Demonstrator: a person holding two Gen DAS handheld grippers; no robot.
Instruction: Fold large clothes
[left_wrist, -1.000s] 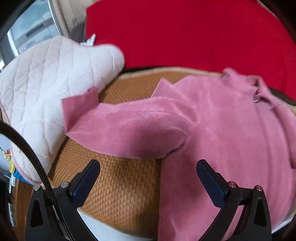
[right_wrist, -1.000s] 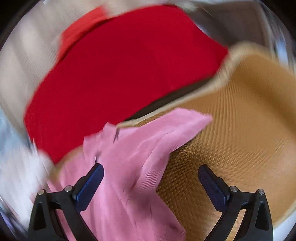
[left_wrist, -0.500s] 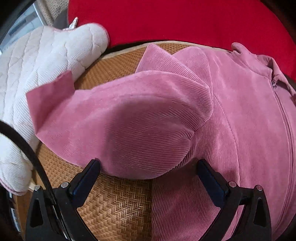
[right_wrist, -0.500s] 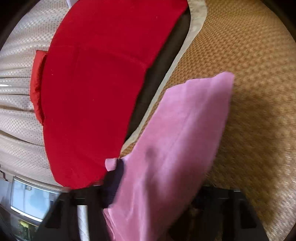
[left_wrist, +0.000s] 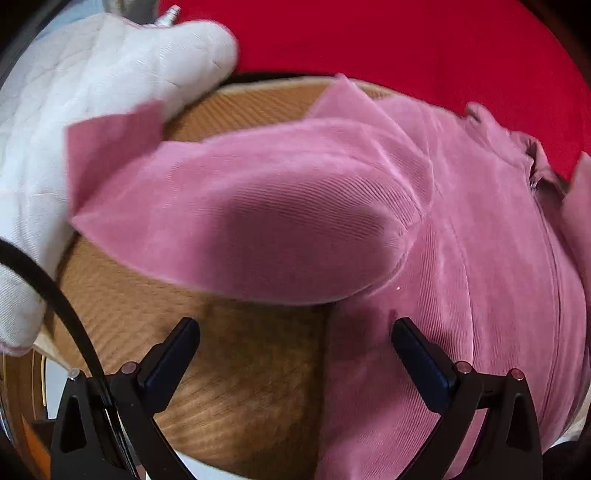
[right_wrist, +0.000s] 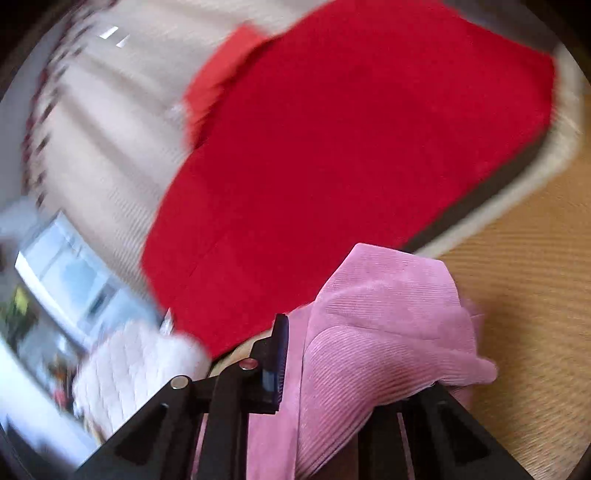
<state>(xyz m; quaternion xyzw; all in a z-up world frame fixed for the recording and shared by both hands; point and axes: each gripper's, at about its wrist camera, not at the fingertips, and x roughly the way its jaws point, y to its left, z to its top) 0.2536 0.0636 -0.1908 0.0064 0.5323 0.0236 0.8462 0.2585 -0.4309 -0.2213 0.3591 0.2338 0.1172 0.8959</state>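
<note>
A pink corduroy jacket (left_wrist: 480, 258) lies front up on a woven mat (left_wrist: 240, 387), its zip running down at the right. One sleeve (left_wrist: 258, 221) is folded out to the left, its cuff resting on a white quilted cushion (left_wrist: 92, 110). My left gripper (left_wrist: 294, 325) hangs open just below that sleeve, with nothing between its fingers. In the right wrist view, my right gripper (right_wrist: 325, 354) has its jaws closing on a bunched pink sleeve (right_wrist: 388, 314). The cloth drapes over it and hides the right finger.
A red cloth (left_wrist: 369, 44) covers the surface behind the mat, also in the right wrist view as a red cloth (right_wrist: 351, 147). A black cable (left_wrist: 55, 295) curves past my left gripper. Pale curtains (right_wrist: 110, 129) hang behind. Bare mat (right_wrist: 535, 277) lies to the right.
My right gripper went from wide open to shut on the pink sleeve and swung with it. My left gripper moved closer to the other sleeve and stayed open.
</note>
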